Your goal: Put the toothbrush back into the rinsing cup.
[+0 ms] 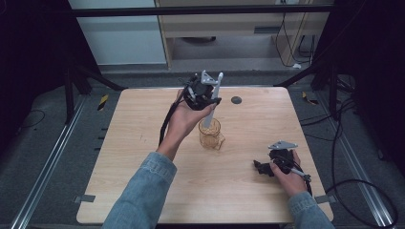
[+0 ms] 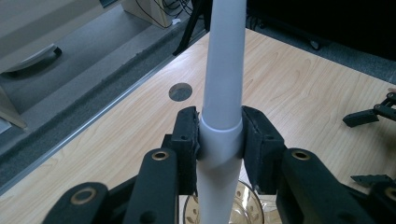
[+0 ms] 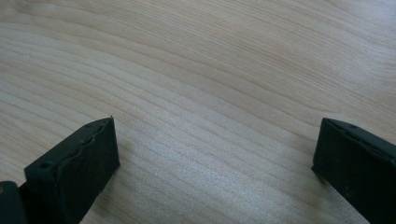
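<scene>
- The left gripper has both black pads pressed against the sides of a white rod-shaped handle, which stands nearly upright between them
- In the high view the left gripper is held above the table's middle, toward 12 o'clock, with the white handle sloping up toward 1 o'clock
- The handle's lower end reaches into an amber glass cup standing on the wooden table, directly at 6 o'clock of that gripper; the cup's rim shows beneath the jaws
- The right gripper rests low on the table at 4 o'clock of the cup, well apart from it
- Its jaws stand wide apart with only bare wood between them
- A small dark round hole sits in the tabletop at 1 o'clock of the cup
</scene>
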`<state>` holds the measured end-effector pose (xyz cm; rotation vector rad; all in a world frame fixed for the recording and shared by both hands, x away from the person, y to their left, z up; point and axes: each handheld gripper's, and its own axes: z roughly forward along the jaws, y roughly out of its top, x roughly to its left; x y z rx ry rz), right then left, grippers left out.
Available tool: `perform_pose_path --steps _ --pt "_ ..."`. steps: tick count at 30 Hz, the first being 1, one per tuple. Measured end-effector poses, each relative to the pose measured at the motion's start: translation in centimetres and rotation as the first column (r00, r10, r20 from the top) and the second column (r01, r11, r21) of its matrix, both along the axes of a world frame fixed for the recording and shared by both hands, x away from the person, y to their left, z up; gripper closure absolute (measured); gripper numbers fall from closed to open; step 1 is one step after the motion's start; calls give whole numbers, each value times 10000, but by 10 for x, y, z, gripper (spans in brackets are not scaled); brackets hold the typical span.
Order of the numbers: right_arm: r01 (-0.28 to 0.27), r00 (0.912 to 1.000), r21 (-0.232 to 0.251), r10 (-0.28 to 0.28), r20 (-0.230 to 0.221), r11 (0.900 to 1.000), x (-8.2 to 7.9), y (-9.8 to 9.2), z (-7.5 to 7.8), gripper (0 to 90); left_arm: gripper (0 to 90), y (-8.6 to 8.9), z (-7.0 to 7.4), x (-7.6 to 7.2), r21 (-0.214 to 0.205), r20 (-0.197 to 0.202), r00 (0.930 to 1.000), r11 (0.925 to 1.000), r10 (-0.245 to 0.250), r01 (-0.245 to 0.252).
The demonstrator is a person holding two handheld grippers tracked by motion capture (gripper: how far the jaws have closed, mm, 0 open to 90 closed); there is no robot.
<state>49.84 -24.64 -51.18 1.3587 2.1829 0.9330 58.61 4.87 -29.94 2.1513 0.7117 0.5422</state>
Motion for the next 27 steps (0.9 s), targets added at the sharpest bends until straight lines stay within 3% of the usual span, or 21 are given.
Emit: perform_pose_path --steps 4,7,13,27 --pt "-65 9999 -139 67 135 9999 1 -1 -1 3 678 -1 -5 0 -49 -13 10000 10000 17 -17" --pt "0 10000 -8 0 -4 10000 0 0 0 3 679 -1 -8 0 -85 11 10000 10000 27 -27" --pt "0 10000 -27 0 24 10000 0 0 0 3 678 -1 -12 -1 -64 328 9995 10000 34 -32" --pt "-50 9999 -106 51 101 9999 0 -1 -1 3 678 0 -24 -1 -208 243 9997 9997 89 -84"
